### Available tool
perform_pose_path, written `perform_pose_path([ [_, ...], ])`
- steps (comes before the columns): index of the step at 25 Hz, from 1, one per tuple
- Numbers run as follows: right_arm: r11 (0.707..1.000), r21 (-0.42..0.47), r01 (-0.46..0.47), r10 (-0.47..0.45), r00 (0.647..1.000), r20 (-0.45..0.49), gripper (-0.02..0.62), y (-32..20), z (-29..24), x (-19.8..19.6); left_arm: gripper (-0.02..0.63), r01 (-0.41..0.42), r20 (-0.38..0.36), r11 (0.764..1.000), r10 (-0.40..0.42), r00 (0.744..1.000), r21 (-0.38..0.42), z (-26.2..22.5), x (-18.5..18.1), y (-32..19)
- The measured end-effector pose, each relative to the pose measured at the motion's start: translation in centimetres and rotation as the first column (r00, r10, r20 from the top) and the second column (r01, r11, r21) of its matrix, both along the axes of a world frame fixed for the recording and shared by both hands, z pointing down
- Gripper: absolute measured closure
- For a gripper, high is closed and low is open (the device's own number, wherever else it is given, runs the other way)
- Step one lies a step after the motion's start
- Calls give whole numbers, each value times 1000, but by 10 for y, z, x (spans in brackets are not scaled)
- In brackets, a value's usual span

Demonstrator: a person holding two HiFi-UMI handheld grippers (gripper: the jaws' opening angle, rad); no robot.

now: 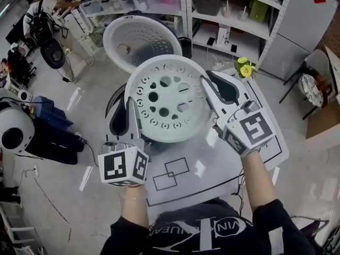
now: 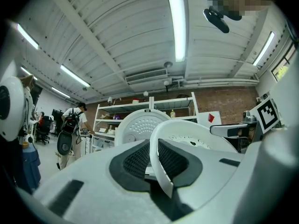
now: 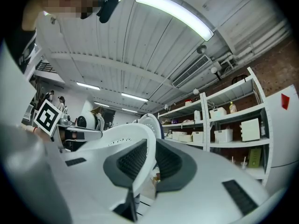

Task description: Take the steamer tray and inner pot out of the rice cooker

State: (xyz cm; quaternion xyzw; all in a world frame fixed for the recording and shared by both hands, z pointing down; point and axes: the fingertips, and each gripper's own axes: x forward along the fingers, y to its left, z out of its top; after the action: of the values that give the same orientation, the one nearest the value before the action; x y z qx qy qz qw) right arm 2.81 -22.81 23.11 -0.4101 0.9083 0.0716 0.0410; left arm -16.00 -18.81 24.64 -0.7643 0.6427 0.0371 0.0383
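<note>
The white perforated steamer tray (image 1: 166, 100) hangs tilted above the rice cooker, whose open lid (image 1: 139, 42) stands behind it. A dark sliver of the cooker body (image 1: 113, 104) shows at the tray's left; the inner pot is hidden beneath the tray. My left gripper (image 1: 131, 106) is shut on the tray's left rim, and my right gripper (image 1: 206, 83) is shut on its right rim. In the left gripper view the rim (image 2: 155, 146) runs between the dark pads (image 2: 135, 162) of the left gripper (image 2: 157, 160). In the right gripper view the rim (image 3: 148, 141) is likewise pinched by the right gripper (image 3: 145, 161).
The cooker stands on a white table mat (image 1: 212, 169) with black outlined rectangles. Yellow flowers (image 1: 245, 67) sit at the table's far right. Shelving (image 1: 223, 9) lines the back wall. A white round machine (image 1: 13, 130) and blue bins stand on the floor to the left; a person (image 2: 74, 125) stands far left.
</note>
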Motion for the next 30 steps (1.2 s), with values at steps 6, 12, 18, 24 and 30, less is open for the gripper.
perform_pose_path([
  [6,999,-15,-42,42,999,7,541,-1,5,52,549,-48,2,999,48,999,-14,1,51,-7],
  [12,994,-63,-90,90,996,-4,543,-8,32,103,549,-92,0,994,92,996,-52,24,100,-19],
  [18,982,-134,-135,133,991,-19,546,-21,73,147,551,-123,-12,986,122,992,-113,63,144,-35],
  [24,962,-216,-166,159,986,-50,546,-33,121,188,554,-138,-16,972,138,990,-189,106,183,-54],
  [30,920,-339,-195,180,981,-75,555,-49,188,218,554,-154,-66,941,141,988,-301,172,212,-76],
])
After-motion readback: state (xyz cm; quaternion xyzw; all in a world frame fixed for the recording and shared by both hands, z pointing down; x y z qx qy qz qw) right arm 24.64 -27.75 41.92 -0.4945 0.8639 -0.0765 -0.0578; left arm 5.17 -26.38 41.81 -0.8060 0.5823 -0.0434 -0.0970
